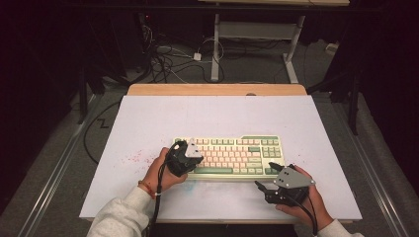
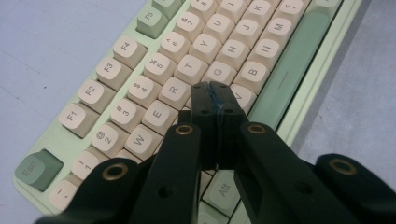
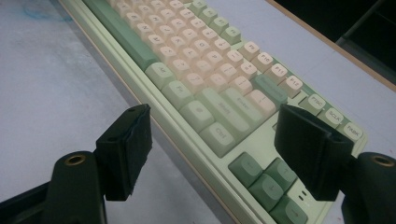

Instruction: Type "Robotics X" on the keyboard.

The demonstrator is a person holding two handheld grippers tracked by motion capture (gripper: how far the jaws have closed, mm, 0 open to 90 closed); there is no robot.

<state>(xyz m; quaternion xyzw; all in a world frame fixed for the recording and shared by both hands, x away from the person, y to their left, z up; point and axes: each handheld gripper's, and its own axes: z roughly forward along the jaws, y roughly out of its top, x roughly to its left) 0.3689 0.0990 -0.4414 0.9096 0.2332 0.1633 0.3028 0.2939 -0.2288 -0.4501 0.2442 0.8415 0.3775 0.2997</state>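
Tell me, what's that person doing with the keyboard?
A person holds a gripper in each hand over a cream and green keyboard on a white table. The left gripper, jaws shut, points down at the letter keys near the spacebar. The right gripper waits open by the keyboard's arrow-key end.

In the left gripper view, the left gripper hides the keys under its closed tips, and the keyboard is cut off at the top edge. In the right gripper view, far keys at upper left look blurry.
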